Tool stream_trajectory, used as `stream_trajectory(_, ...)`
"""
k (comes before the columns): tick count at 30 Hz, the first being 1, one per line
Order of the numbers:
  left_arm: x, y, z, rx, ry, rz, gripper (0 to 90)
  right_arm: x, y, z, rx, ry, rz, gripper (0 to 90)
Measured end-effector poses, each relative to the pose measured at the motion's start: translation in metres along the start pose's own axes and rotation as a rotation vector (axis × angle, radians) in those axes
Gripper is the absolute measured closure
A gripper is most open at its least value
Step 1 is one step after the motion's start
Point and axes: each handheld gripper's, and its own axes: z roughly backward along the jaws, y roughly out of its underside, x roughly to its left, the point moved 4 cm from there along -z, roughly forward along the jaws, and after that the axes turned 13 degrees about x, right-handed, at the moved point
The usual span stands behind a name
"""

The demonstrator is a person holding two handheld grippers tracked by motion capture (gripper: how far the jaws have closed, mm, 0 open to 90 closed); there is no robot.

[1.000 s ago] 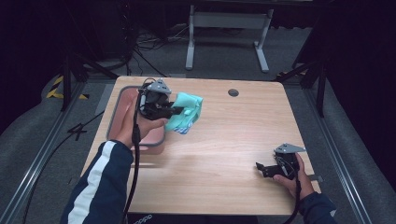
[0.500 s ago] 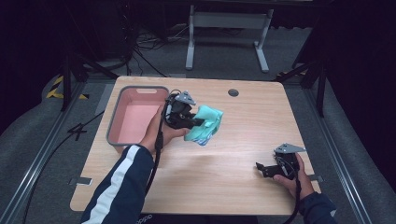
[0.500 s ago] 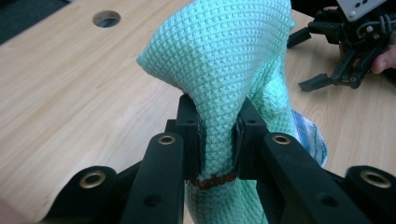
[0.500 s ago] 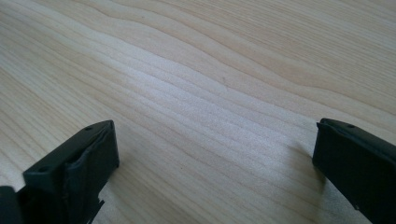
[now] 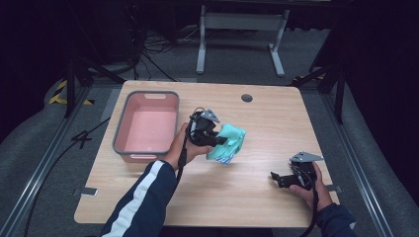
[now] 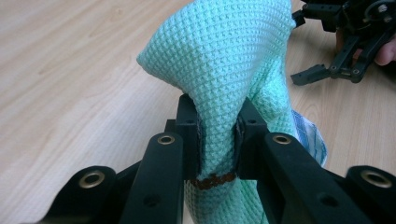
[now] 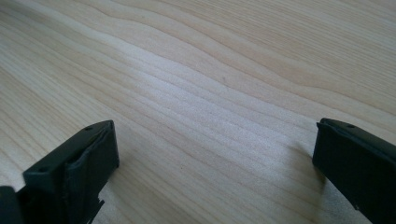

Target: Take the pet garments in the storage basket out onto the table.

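A mint-green waffle-weave cloth hangs bunched from my left gripper, just above the middle of the wooden table. In the left gripper view both pads are pressed on a fold of the cloth, and a blue-striped edge peeks out at its lower right. My right gripper rests low near the table's front right corner, held by a hand. Its jaws stand wide apart over bare wood in the right gripper view, with nothing between them. The right gripper also shows beyond the cloth in the left gripper view.
A pink tub with a grey rim stands on the left half of the table, nothing visible inside it. A round dark cable hole sits near the far edge. Metal stand legs and cables lie on the floor behind.
My left gripper has carried the cloth from above the pink tub rightward and down toward the table's middle. The right gripper has stayed where it was.
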Motion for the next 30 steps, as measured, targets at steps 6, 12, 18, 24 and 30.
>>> stream_trajectory(6, 0.005, 0.005, -0.021, 0.033, 0.004, 0.044, 75.9, 0.0, 0.0, 0.0, 0.0, 0.0, 0.0, 0.6)
stream_trajectory(12, 0.01, 0.01, -0.035, 0.035, 0.021, 0.083, 74.5, 0.0, 0.0, 0.0, 0.0, 0.0, 0.0, 0.6)
stream_trajectory(18, 0.016, 0.015, -0.048, 0.076, -0.051, 0.111, 67.1, 0.0, 0.0, 0.0, 0.0, -0.001, 0.0, 0.5)
stream_trajectory(24, 0.02, 0.018, -0.053, 0.085, -0.09, 0.138, 41.2, 0.0, 0.0, 0.0, 0.0, -0.001, 0.0, 0.6)
stream_trajectory(30, 0.014, 0.013, -0.04, 0.046, -0.119, 0.111, 30.3, 0.0, 0.0, 0.0, 0.0, -0.001, 0.001, 0.5)
